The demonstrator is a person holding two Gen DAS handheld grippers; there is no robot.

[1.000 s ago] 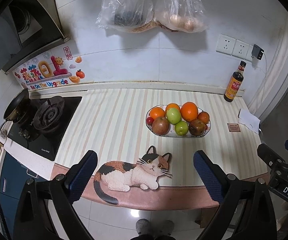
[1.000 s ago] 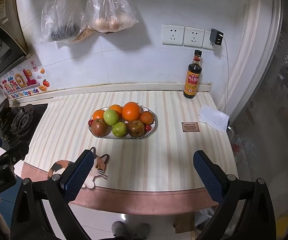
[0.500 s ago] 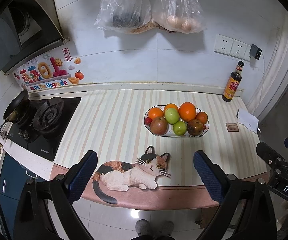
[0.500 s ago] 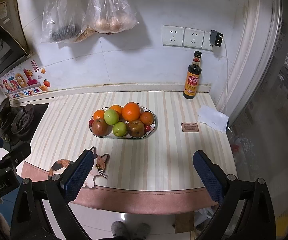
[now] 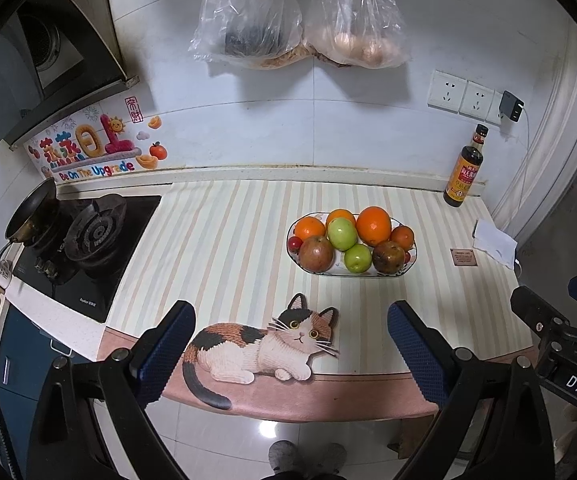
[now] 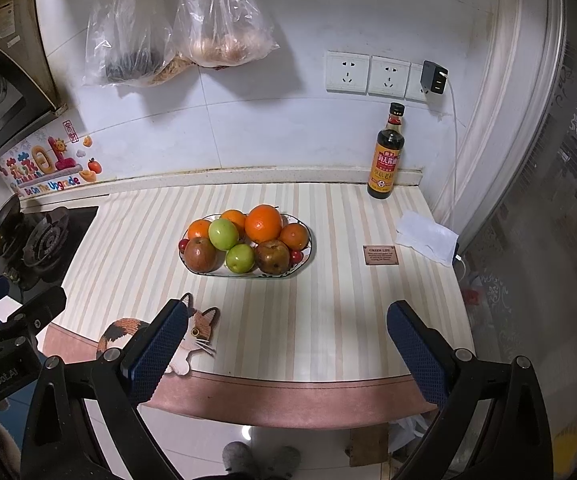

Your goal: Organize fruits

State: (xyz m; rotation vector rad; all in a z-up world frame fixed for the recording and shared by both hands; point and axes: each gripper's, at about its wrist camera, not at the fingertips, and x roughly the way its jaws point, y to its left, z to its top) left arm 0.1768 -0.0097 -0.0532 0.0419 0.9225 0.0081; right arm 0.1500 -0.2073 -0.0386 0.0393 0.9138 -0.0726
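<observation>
On the desk [image 6: 328, 304], a fruit plate [image 6: 306, 254] sits near the middle, piled with oranges [image 6: 263, 223], apples [image 6: 223, 233] and cherry tomatoes [image 6: 296, 256]. From the plate, a sauce bottle [image 6: 386, 156] stands at 2 o'clock against the back wall, a folded tissue [image 6: 428, 237] and a small card [image 6: 381, 255] lie at 3 o'clock, a cat-shaped mat [image 5: 264, 344] at 7 o'clock on the front edge, and a gas stove [image 5: 88, 240] at 9 o'clock. Two plastic bags [image 6: 176, 32] hang on the wall at 12 o'clock.

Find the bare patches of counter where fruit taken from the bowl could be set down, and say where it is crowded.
Free: the striped stretch between the stove and the fruit bowl; the strip between bowl and cat mat; the patch in front of the small card. Crowded: the bowl itself, heaped, and the right back corner with the sauce bottle and white cloth.
</observation>
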